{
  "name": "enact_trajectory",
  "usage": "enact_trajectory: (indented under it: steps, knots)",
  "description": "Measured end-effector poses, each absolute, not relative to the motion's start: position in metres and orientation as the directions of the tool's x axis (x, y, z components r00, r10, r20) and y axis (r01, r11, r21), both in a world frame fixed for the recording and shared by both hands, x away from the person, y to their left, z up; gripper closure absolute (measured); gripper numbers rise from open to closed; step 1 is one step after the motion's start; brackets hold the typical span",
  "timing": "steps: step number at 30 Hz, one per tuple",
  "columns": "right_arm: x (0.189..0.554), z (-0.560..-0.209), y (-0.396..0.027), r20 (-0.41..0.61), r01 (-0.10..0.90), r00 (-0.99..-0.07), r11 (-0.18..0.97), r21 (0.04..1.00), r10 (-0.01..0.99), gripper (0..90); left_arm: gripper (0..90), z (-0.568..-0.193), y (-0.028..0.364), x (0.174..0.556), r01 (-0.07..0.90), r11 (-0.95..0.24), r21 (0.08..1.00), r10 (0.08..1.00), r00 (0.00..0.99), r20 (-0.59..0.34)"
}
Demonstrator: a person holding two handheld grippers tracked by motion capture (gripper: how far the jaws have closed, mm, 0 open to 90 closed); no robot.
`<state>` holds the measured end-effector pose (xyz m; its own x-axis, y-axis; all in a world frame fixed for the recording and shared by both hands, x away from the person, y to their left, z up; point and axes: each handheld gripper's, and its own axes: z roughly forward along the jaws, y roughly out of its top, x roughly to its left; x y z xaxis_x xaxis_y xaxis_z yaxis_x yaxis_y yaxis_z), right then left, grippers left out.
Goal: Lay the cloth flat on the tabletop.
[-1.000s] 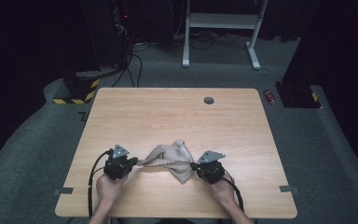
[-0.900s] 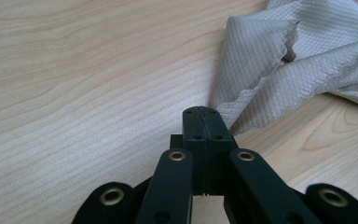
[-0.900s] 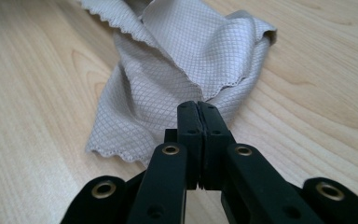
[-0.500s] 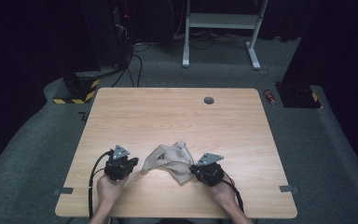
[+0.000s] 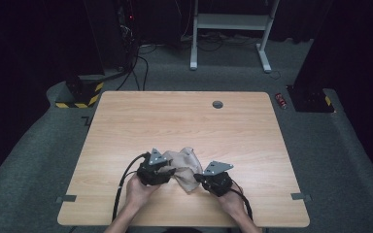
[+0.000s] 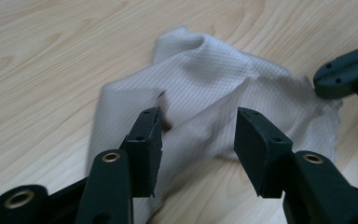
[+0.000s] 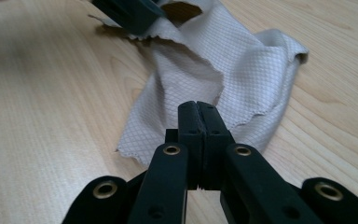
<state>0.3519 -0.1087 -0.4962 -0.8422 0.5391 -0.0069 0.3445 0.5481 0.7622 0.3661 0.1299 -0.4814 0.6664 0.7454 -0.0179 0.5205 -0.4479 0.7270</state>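
Two hand-held grippers worked a crumpled beige cloth (image 5: 182, 165) near the front edge of a wooden table (image 5: 184, 121).

The cloth lay bunched on the table between the two grippers. The left gripper (image 6: 198, 135), at the cloth's left side, had just been opening its jaws; they stood apart over a fold, the pads not pressing on it. The right gripper (image 7: 199, 114), at the cloth's right edge, was clamped tight on the fabric's edge.

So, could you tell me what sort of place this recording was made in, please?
Probably a lab or workshop: a bare wooden table on grey carpet, cables trailing to dark equipment behind, and hazard-striped blocks on the floor.
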Motion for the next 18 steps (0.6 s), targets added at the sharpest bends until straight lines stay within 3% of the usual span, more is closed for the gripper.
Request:
enact_trajectory:
  steps: [3,5,10,18]
  knots:
    - [0.350,-0.495,-0.107,-0.009,0.335,-0.849,0.551,0.764,0.528,89.3,53.1,-0.484,0.122,0.372,0.526,-0.455,0.718,0.740,0.672,-0.022]
    - [0.349,-0.493,-0.106,-0.007,0.324,-0.859,0.554,0.767,0.512,89.4,60.2,-0.488,0.115,0.376,0.527,-0.459,0.715,0.729,0.684,-0.036]
    - [0.344,-0.491,-0.105,-0.004,0.305,-0.876,0.560,0.771,0.482,89.3,88.4,-0.486,0.113,0.369,0.503,-0.521,0.690,0.687,0.727,-0.011]
    - [0.335,-0.493,-0.102,0.015,0.273,-0.911,0.575,0.771,0.412,86.5,90.0,-0.480,0.131,0.350,0.493,-0.544,0.679,0.656,0.755,-0.023]
